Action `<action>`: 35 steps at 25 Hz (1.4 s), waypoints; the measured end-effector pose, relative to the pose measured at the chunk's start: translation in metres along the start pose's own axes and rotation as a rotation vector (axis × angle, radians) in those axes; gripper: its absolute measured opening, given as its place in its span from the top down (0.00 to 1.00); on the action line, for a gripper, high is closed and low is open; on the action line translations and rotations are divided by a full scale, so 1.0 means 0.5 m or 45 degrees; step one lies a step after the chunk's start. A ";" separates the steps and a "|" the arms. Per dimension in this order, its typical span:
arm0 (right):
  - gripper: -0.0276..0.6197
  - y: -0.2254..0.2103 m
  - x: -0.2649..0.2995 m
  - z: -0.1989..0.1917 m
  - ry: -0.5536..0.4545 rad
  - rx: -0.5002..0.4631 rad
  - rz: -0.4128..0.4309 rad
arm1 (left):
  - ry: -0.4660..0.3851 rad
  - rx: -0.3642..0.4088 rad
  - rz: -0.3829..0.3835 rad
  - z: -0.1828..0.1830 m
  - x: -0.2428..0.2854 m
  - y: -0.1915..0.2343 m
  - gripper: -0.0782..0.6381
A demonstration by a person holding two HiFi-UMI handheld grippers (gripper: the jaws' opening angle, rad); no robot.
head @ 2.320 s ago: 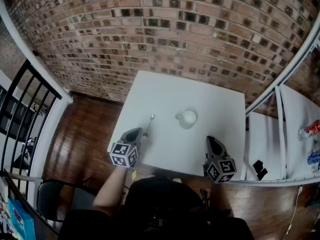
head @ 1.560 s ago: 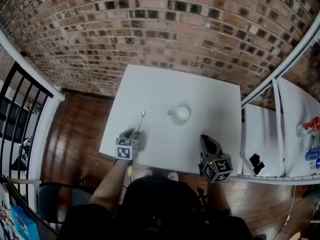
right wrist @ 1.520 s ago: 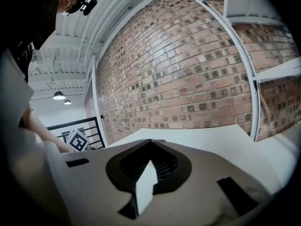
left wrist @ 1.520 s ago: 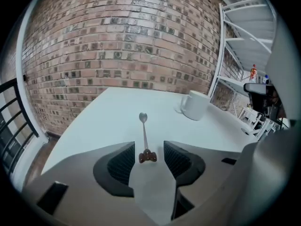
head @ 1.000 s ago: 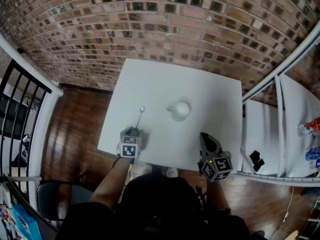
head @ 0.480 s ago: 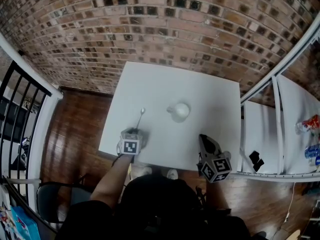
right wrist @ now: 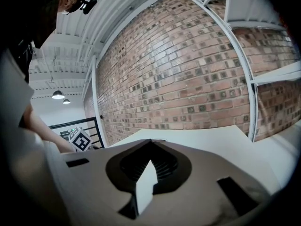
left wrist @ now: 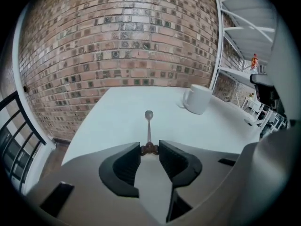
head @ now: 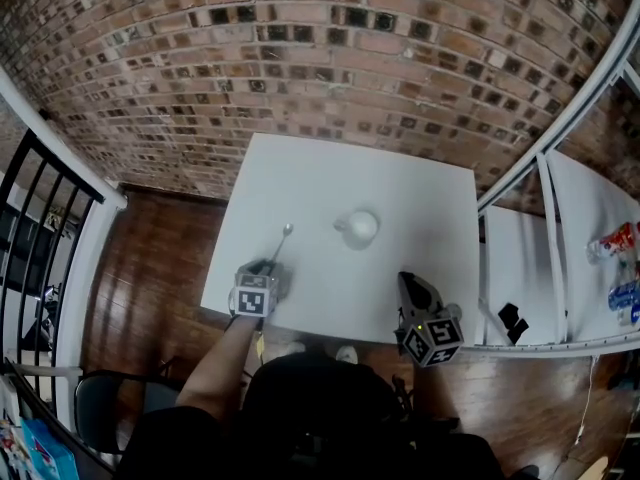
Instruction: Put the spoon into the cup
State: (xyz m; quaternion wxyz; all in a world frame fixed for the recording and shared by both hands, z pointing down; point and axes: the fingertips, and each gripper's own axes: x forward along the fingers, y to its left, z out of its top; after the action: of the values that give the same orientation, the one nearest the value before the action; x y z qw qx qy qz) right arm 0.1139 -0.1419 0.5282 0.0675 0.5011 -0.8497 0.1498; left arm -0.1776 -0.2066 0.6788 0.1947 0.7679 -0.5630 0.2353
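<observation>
Left gripper view: my left claw [left wrist: 149, 148] has just been closing and pinches the spoon [left wrist: 148, 125] by its handle end.
Spoon: flat on the table [left wrist: 101, 126].
Cup [left wrist: 197, 99]: upright, ahead-right, apart.
Right claw [right wrist: 150, 142]: closed, empty.
Lift: I should keep it level, then tip the bowl into the cup.

The table [head: 400, 188] has a smooth, matt white top, without gloss from edge to edge. The spoon [head: 280, 244] has a polished metal bowl and stem that catch the light. I can't tell whether its brown handle end is wood or plastic. The cup [head: 360, 227] looks like white glazed ceramic, faintly glossy. My right gripper [right wrist: 151, 142] has a matt grey plastic shell and ribbed black pads [right wrist: 163, 164]. Beyond the table's far edge the brick wall [head: 330, 58] is rough, and the floor [head: 150, 268] is glossy varnished wood.
</observation>
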 end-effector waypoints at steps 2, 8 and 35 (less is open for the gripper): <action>0.95 0.005 0.002 0.001 -0.009 -0.003 0.007 | -0.053 0.002 0.004 0.022 -0.018 0.008 0.72; 0.95 0.026 0.016 0.019 -0.038 -0.029 0.040 | -0.201 0.033 0.011 0.098 -0.084 0.027 0.72; 0.95 -0.034 0.012 0.098 -0.094 -0.113 -0.054 | -0.597 0.135 -0.223 0.383 -0.198 -0.072 0.72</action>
State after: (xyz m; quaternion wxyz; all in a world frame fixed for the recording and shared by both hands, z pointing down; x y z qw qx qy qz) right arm 0.1275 -0.1700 0.4867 0.0612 0.5205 -0.8467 0.0920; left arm -0.1415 -0.2275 0.4644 0.0379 0.8566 -0.5109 0.0620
